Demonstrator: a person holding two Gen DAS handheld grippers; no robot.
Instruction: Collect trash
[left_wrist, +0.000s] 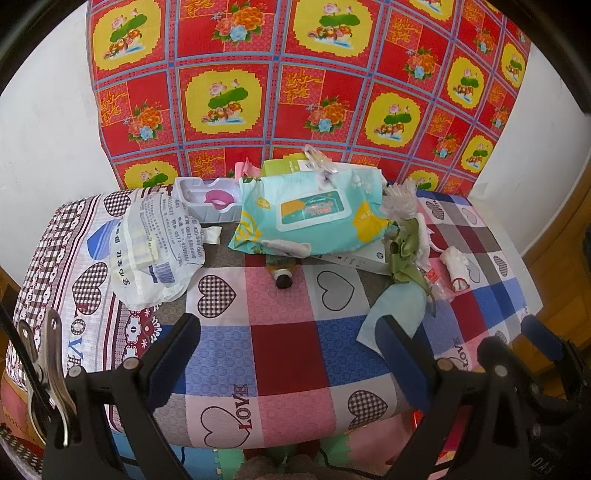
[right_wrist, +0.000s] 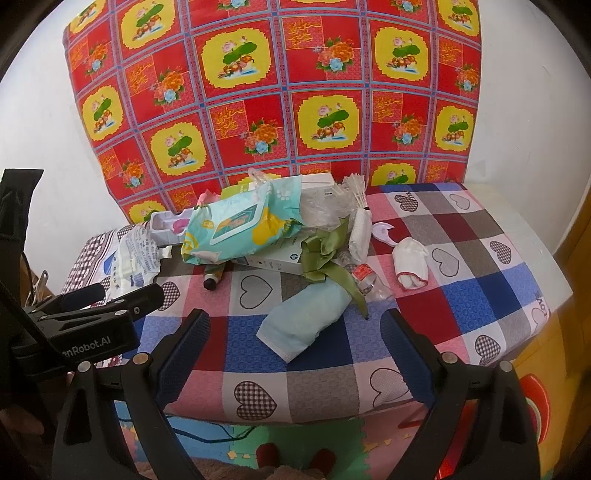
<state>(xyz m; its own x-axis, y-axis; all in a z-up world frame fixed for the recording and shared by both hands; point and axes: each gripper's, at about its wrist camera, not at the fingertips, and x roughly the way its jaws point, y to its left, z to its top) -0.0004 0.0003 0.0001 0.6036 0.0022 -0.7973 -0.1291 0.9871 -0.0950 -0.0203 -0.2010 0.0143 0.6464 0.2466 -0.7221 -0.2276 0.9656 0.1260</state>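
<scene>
Lying nearest the front edge of the desk (right_wrist: 480, 236), the pale blue cloth-like wad (right_wrist: 310, 325) is the closest piece of trash, and it sits just ahead of the right claw (right_wrist: 295, 354), whose jaws are spread wide with nothing between them. Touching the wad's far end is a green ribbon bow (right_wrist: 325, 258), and beyond the wad the rest of the heap piles up: a teal wet-wipe pack (right_wrist: 240, 229) resting on a white box (right_wrist: 280, 260), with a small dark-capped tube (right_wrist: 211, 278) poking out below the pack. Left of the wad, well apart, lies a crumpled printed plastic bag (left_wrist: 155, 243); to the right of the wad are a clear wrapper with a red label (right_wrist: 365, 277) and a rolled white cloth (right_wrist: 410, 266).

The left claw (left_wrist: 288, 350) hovers over bare checked cover left of the wad, equally wide open and empty.

A good first grab, I judge, is the wad: approach low, straddle its narrow middle, and close firmly, since soft material slips. The ribbon's tail may drag along, so lift slowly. No bin shows in either view.
</scene>
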